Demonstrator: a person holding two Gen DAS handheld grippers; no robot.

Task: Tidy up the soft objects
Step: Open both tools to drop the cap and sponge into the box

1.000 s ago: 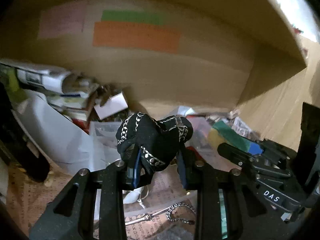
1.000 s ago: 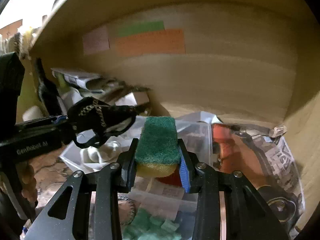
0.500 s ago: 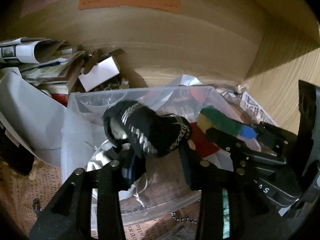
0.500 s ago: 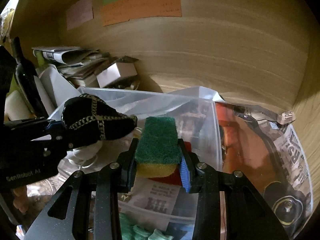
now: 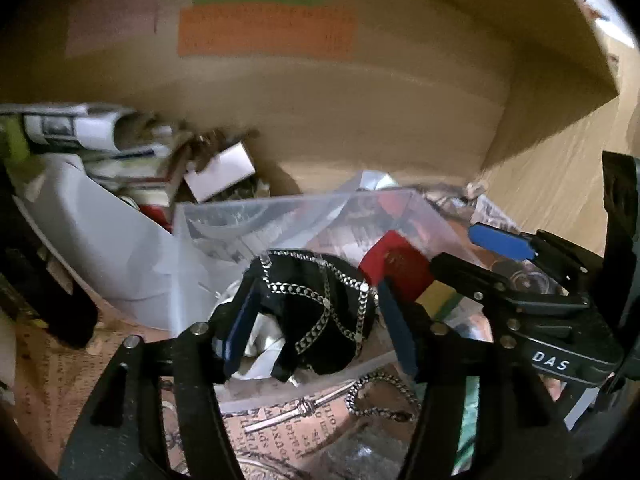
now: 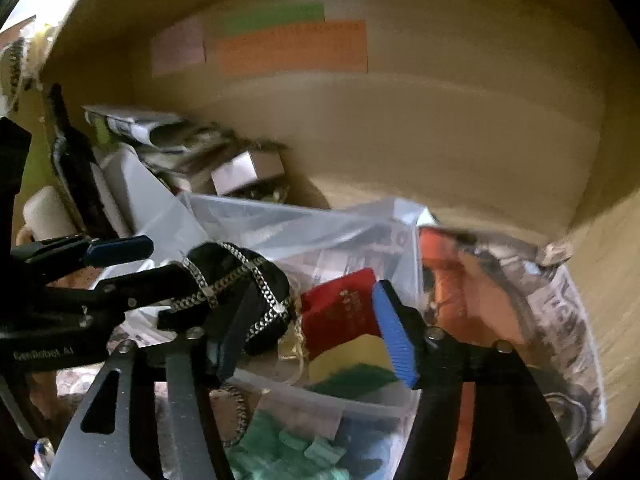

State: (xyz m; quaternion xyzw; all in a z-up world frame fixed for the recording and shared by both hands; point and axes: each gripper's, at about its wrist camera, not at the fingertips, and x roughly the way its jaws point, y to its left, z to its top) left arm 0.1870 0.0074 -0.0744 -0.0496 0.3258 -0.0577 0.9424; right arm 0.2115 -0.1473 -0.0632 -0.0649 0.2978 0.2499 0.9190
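Note:
A black cloth pouch with silver chain trim (image 5: 320, 312) lies in the clear plastic bin (image 5: 224, 220), between the spread fingers of my open left gripper (image 5: 320, 328); it also shows in the right wrist view (image 6: 240, 284). My right gripper (image 6: 312, 340) is open above the same bin (image 6: 280, 220). The green-and-yellow sponge (image 6: 352, 364) lies loose in the bin below it, beside a red pad (image 6: 340, 312). In the left wrist view the red pad (image 5: 396, 268) sits beside the pouch, with the right gripper's fingers (image 5: 500, 240) just to its right.
A cardboard wall with orange, green and pink labels (image 5: 264, 28) stands behind. Rolled newspapers (image 5: 80, 128), a small white box (image 5: 220, 172) and white paper (image 5: 100, 240) lie at left. A chain (image 5: 380, 396) lies on printed paper in front. Green foam pieces (image 6: 288, 452) fill a front container.
Both grippers opened. The pouch dropped from the left gripper into the bin, and the sponge dropped from the right gripper into the bin. Both views have tilted upward.

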